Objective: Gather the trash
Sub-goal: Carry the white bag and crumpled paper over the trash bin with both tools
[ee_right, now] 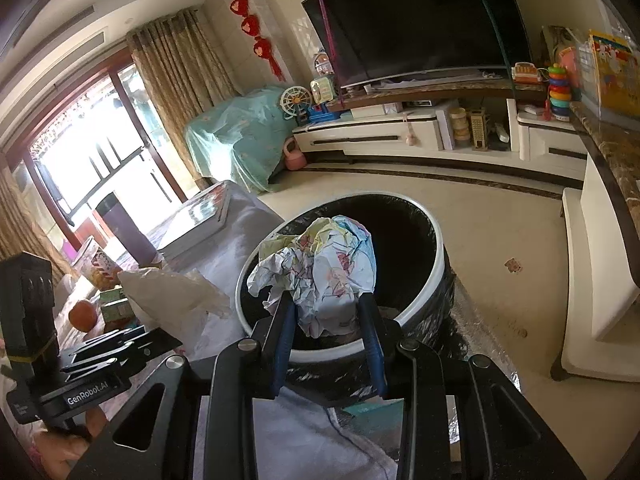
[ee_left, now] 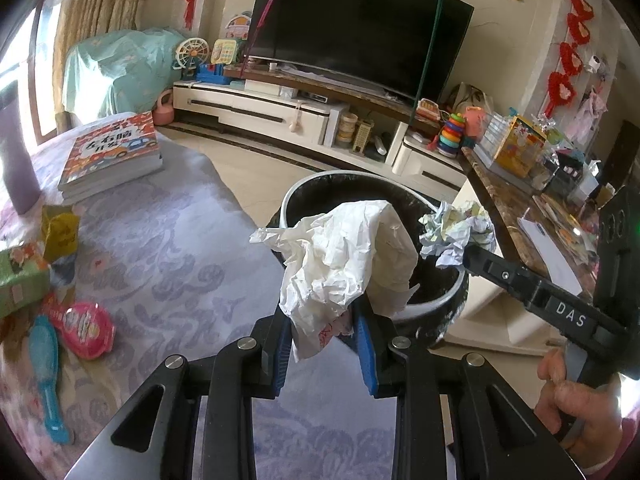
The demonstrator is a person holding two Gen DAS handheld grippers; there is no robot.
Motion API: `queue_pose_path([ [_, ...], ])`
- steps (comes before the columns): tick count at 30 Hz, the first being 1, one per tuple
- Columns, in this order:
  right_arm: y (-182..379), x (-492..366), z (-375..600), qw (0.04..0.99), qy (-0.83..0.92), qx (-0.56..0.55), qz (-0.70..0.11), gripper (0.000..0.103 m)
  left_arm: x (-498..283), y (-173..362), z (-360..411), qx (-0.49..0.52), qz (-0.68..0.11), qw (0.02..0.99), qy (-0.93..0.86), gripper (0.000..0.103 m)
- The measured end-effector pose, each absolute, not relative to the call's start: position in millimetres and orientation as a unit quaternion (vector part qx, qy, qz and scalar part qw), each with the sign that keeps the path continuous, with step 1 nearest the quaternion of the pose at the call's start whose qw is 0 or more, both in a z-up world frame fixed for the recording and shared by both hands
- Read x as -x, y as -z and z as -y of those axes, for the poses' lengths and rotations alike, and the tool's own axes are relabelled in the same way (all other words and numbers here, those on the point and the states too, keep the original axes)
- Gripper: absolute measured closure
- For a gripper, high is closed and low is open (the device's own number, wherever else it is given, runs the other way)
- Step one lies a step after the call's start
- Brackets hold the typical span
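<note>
- Left wrist view, lower centre: the left gripper (ee_left: 326,336) is clamped on a crumpled white wrapper (ee_left: 344,256), blue pads pinching its lower tail so the bulk fans up and out beyond the fingertips.
- That wrapper's long axis runs roughly from the pinch at lower centre up toward the middle of the frame, its loose corner pointing left; it hangs over the near rim of the trash bin (ee_left: 448,300).
- Right wrist view, centre: the right gripper (ee_right: 326,316) is closed on a ball of printed, pastel-coloured paper (ee_right: 320,272), gripped at its lower end, the wad rising away from the fingers with no clear long axis.
- The ball sits over the bin's dark opening (ee_right: 400,232), inside the white rim as seen from this camera; in the left view the same ball (ee_left: 456,236) shows at right centre, at the bin's far-right edge.
- Judgement: both pieces are held low and by an end so that they would drop cleanly into the bin once the fingers part; the release looks like the step in hand.
- The bin stands on the floor just beside the patterned grey cloth (ee_left: 168,248) that fills the left of the left view.
- On that cloth lie a book stack (ee_left: 112,152) at upper left, with a pink round tin (ee_left: 86,330) and a blue brush (ee_left: 48,376) at lower left.
- Beyond, a television (ee_left: 352,28) fills the upper centre.
</note>
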State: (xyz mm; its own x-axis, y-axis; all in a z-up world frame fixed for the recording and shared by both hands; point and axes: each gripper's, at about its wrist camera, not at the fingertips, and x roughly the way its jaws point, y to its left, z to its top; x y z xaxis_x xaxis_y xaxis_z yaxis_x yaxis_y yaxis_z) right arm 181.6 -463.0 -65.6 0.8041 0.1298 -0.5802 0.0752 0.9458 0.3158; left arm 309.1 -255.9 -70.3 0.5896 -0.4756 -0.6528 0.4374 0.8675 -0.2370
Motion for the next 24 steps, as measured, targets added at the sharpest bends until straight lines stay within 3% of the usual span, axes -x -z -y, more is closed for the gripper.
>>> queue_pose_path([
  [24, 73, -219, 490, 0.924, 0.004, -0.174, -0.34, 0.071, -371, 71, 309, -0.005, -0.388, 0.885, 0.259, 0.074],
])
